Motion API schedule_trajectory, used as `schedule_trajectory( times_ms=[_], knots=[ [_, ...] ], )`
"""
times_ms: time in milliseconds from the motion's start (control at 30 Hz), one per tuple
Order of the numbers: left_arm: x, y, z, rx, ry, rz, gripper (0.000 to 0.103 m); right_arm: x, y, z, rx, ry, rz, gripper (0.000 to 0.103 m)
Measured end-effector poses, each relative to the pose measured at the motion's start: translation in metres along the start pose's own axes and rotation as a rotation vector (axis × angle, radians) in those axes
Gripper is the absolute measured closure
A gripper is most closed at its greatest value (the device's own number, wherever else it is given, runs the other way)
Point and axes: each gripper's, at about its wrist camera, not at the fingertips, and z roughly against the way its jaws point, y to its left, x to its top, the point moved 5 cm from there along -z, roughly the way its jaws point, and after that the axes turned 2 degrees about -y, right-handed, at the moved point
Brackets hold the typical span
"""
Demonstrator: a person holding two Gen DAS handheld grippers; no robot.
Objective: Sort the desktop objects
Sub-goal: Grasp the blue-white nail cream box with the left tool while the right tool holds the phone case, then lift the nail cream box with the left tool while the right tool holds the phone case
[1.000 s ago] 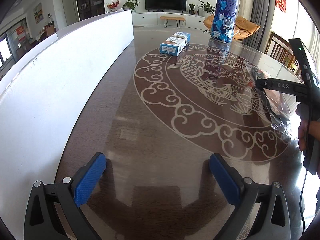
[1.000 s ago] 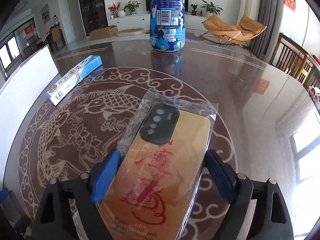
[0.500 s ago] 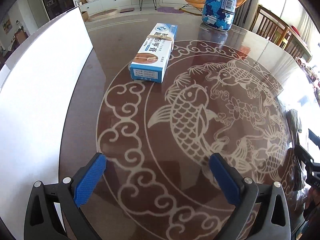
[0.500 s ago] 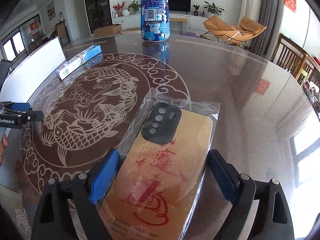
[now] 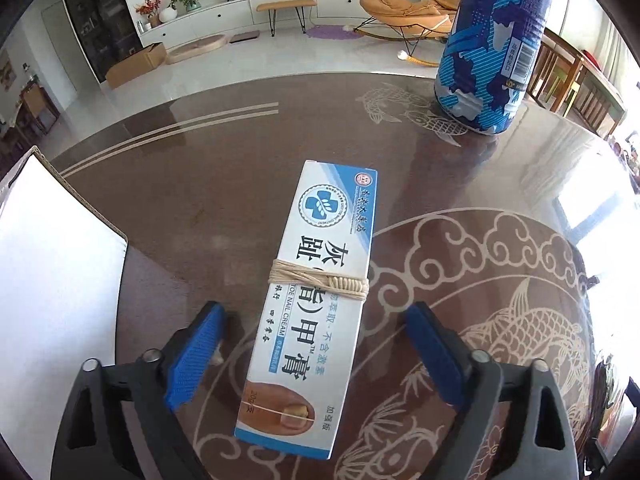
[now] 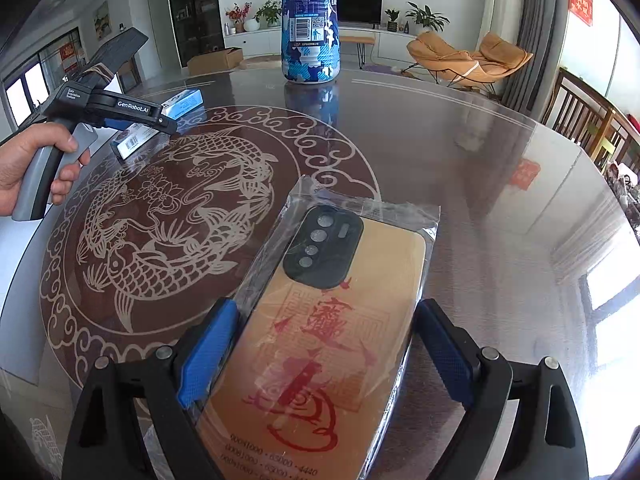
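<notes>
Nail-cream box (image 5: 308, 300) lies flat on the glossy brown table (image 5: 200, 208), straight between the blue pads of your left gripper (image 5: 316, 356); its jaws are closing, but a gap shows on either side of the box, so the pads are not yet pressing on it. A band of pale string (image 5: 320, 280) is wound round the box's middle. To its left stands a white board (image 5: 52, 280), and further off, at the table's far right, a tall blue-patterned bottle (image 5: 492, 48) stands upright. In your right gripper (image 6: 324, 356) the bagged phone case (image 6: 328, 344) lies lengthwise between the pads; the left pad touches the clear wrapper and the right pad sits at its edge, the jaws set wide around it. Beyond it in that view, across the carp pattern, your left hand (image 6: 36, 168) holds the other tool over the box (image 6: 176, 108).
</notes>
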Motion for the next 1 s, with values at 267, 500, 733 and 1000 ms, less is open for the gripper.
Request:
schedule_trajectory(
  times_ms=[267,500,733,1000],
  knots=[
    [-0.06,0.007,0.04,0.04,-0.011,0.097,0.063,0.001,0.0,-0.001,-0.002,0.001,0.003,0.012],
    [-0.191,-0.038,0.112,0.058,-0.068,0.096,0.063,0.0,0.001,-0.001,-0.002,0.002,0.008,0.012],
    [-0.26,-0.064,0.147,0.083,-0.174,0.091,0.062,-0.015,0.06,0.012,0.13,0.001,0.155,0.01],
    [-0.255,-0.055,0.141,0.092,-0.17,0.1,0.031,-0.031,0.086,0.02,0.126,0.02,0.165,0.0]
  ],
)
